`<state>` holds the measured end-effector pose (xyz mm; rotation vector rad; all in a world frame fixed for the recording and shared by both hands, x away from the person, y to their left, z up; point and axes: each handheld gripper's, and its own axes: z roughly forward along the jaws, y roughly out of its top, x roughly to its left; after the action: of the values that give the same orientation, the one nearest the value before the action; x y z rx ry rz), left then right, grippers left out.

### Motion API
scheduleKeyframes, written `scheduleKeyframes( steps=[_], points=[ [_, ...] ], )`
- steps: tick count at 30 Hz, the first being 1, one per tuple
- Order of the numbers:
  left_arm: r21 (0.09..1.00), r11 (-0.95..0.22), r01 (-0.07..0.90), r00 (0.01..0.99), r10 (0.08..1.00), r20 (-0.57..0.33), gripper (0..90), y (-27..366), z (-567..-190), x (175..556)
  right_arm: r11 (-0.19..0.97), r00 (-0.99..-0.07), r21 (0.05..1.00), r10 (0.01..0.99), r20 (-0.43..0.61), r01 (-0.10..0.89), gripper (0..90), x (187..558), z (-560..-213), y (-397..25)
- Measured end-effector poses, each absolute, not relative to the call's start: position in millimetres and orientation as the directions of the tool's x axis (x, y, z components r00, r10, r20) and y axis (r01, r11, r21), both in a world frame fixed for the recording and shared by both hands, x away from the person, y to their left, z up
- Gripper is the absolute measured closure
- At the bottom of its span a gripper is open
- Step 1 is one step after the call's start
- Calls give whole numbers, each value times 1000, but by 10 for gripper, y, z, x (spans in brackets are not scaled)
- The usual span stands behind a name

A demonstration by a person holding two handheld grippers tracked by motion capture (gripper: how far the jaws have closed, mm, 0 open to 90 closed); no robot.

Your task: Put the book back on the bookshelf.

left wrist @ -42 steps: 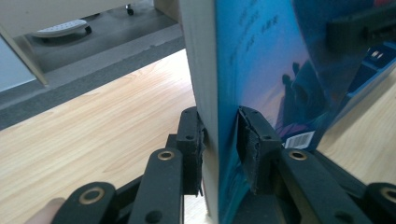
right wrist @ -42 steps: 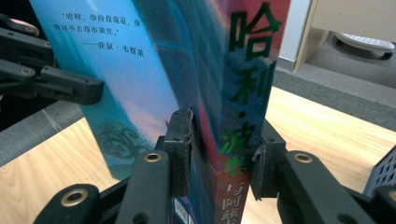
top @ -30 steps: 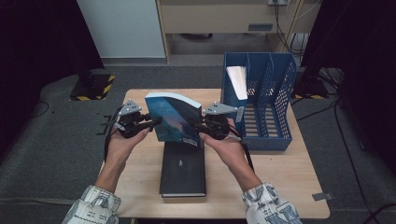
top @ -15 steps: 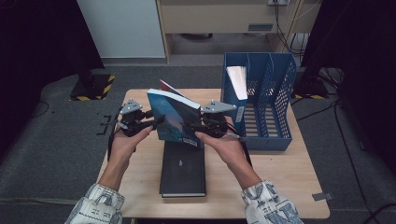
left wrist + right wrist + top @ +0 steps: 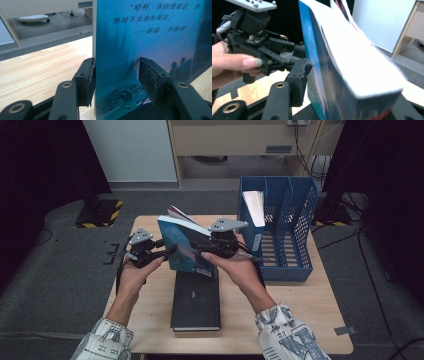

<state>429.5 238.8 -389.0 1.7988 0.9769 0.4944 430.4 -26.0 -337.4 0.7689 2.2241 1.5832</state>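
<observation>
You have the blue book [image 5: 186, 249] up off the table [image 5: 150, 305] and held between both claws, above the far end of the black book [image 5: 196, 300] that lies flat in front of you. Compared with a second ago the blue book has tipped: it stood nearly square to you then, and now its top leans over toward your left while its loose front pages fan open at the upper edge. Your left claw [image 5: 167, 252] sits at the book's left edge; in the left gripper view one pad presses the cover's edge while the other pad [image 5: 152, 76] stands a little off the printed face, so that claw is around the book but not fully clenched on it. Your right claw [image 5: 207, 247] is at the book's right side; in the right gripper view one jaw lies against the blue cover and the other is hidden behind the thick page block, so you appear to be grasping the book there, though the far jaw cannot be seen. The tilt suggests you are turning the book upright on its spine for the blue file rack [image 5: 280, 235] to your right, where a white stack of paper [image 5: 254, 206] already fills the nearest slot. Mind the flapping pages as you carry it across.
</observation>
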Motion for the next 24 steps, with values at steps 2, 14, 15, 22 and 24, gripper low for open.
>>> scheduleKeyframes(
  steps=[2, 14, 15, 22, 24],
  points=[
    [897, -189, 400, 592, 800, -95, 463, 2383, -3898, 4298, 253, -813, 937, 580, 51, 240, 566, 4327, -3352, -251],
    [899, -193, 392, 581, 810, -80, 374, 2406, -3976, 4222, 298, -826, 929, 563, 15, 220, 644, 4414, -3234, -162],
    [899, -190, 394, 579, 811, -82, 367, 2417, -3998, 4204, 302, -827, 928, 562, 13, 220, 649, 4417, -3234, -156],
    [881, -199, 430, 565, 820, -91, 314, 2516, -4332, 3967, 305, -820, 926, 573, 7, 221, 698, 4443, -3249, -133],
    [872, -203, 444, 548, 832, -85, 306, 2572, -4466, 3883, 307, -821, 925, 570, 9, 223, 715, 4449, -3246, -124]
  ],
)
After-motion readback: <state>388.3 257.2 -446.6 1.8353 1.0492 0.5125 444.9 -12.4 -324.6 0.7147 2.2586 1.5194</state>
